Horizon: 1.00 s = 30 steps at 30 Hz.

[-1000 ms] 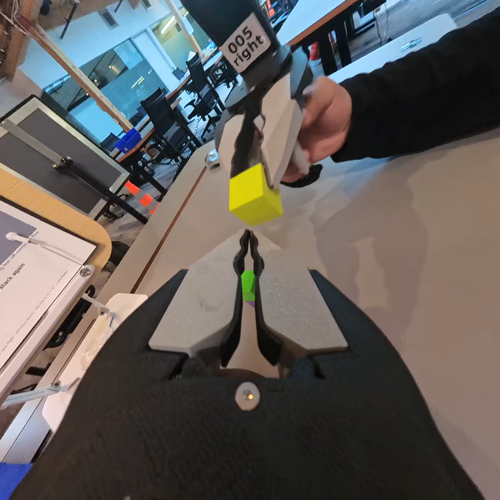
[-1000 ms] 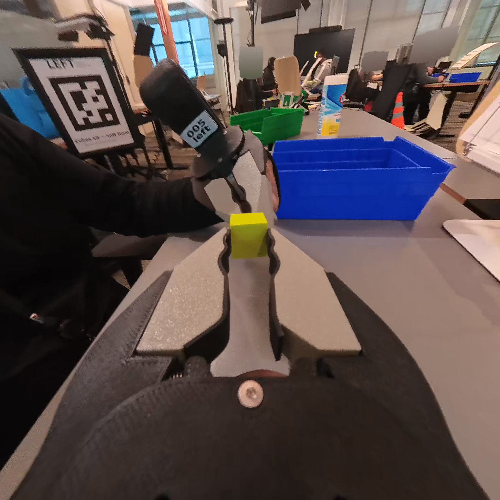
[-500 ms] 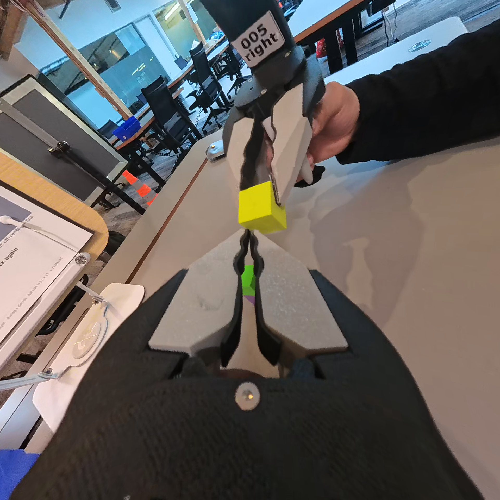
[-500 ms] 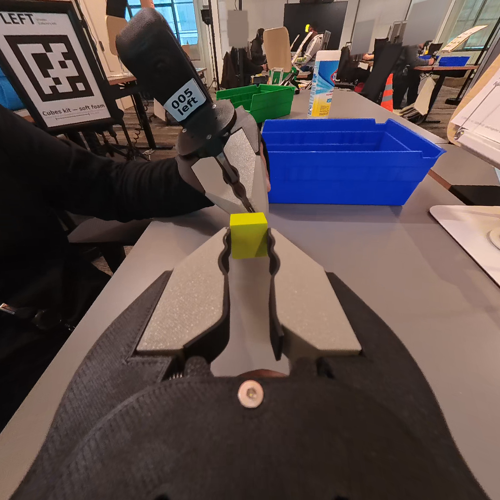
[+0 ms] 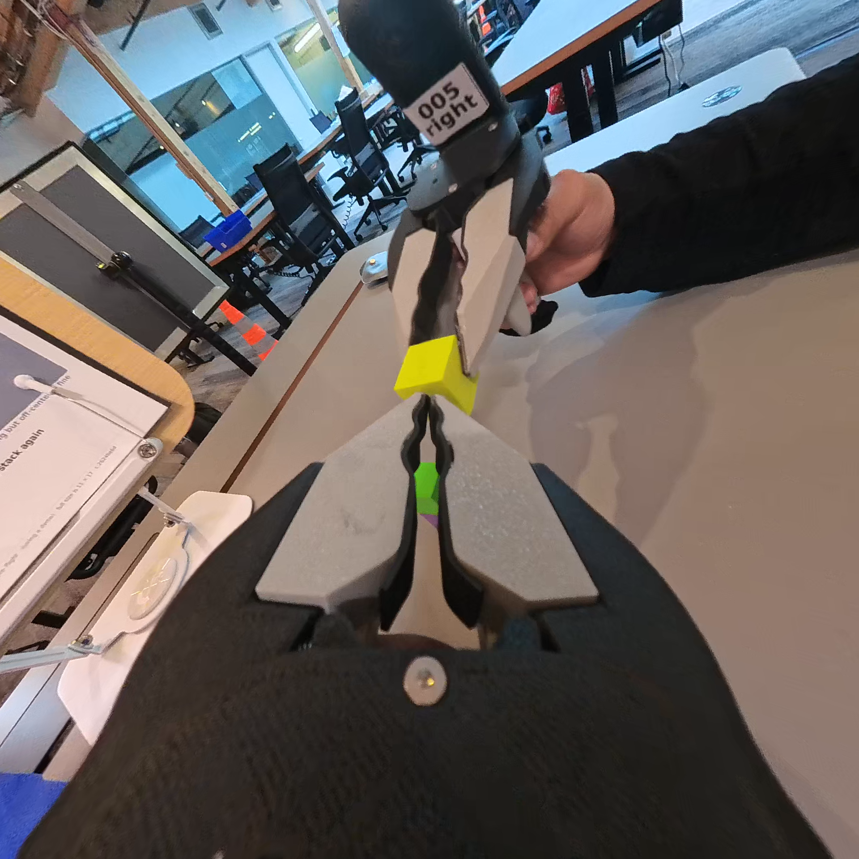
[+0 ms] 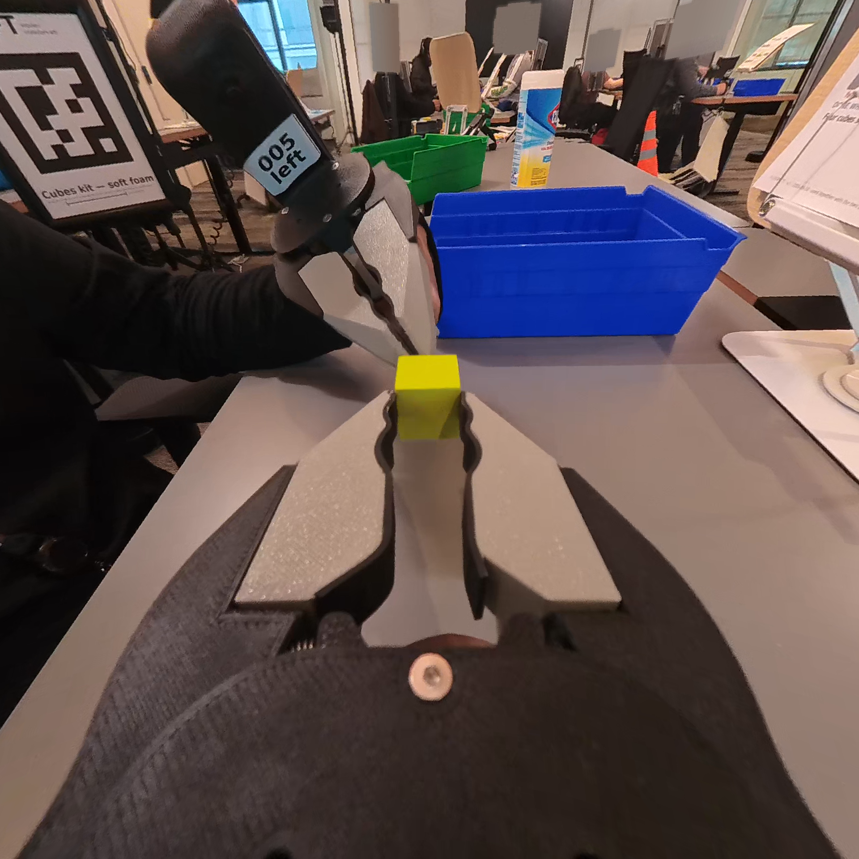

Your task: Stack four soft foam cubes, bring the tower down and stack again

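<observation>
Gripping the yellow cube [image 6: 427, 402] between its two fingertips, my right gripper [image 6: 427, 409] holds it clear above the grey surface [image 6: 604, 465]. My left gripper [image 5: 424, 409] has its fingers pressed together on nothing, tips just beside the yellow cube. Through the slit between them I see a green cube [image 5: 426, 485] sitting on a purple one [image 5: 431, 519], low on the surface. A blue bin [image 6: 581, 274] stands well beyond
</observation>
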Each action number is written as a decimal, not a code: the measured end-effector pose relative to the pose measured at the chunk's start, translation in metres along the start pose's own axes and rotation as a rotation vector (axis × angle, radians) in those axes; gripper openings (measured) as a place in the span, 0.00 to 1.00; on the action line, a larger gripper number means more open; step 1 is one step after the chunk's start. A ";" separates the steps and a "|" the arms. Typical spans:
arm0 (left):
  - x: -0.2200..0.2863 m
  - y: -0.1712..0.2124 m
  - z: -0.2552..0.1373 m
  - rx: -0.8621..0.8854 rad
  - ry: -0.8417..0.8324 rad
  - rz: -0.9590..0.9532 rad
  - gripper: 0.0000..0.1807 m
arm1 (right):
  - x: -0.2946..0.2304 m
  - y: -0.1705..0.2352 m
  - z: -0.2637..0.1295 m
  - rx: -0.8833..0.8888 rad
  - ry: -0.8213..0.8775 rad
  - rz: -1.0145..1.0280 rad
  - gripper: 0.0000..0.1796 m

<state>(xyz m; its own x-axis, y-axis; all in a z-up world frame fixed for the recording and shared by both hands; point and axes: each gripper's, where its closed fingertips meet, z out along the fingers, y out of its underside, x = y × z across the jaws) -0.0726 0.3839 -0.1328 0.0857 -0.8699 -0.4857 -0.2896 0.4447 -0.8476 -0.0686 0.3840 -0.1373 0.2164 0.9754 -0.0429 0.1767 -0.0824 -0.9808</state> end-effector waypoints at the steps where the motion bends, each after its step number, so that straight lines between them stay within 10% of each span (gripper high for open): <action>1: -0.001 -0.001 -0.001 0.004 -0.005 0.001 0.00 | 0.000 0.001 0.001 -0.006 -0.003 0.001 0.13; 30: -0.053 0.060 0.001 -0.242 -0.229 -0.247 0.00 | 0.048 0.038 0.013 -0.111 0.130 -0.020 0.13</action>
<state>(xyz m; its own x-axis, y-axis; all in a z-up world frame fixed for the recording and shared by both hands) -0.0938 0.4568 -0.1582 0.3827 -0.8620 -0.3325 -0.4472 0.1420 -0.8831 -0.0639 0.4302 -0.1794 0.3329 0.9429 0.0079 0.2856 -0.0928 -0.9538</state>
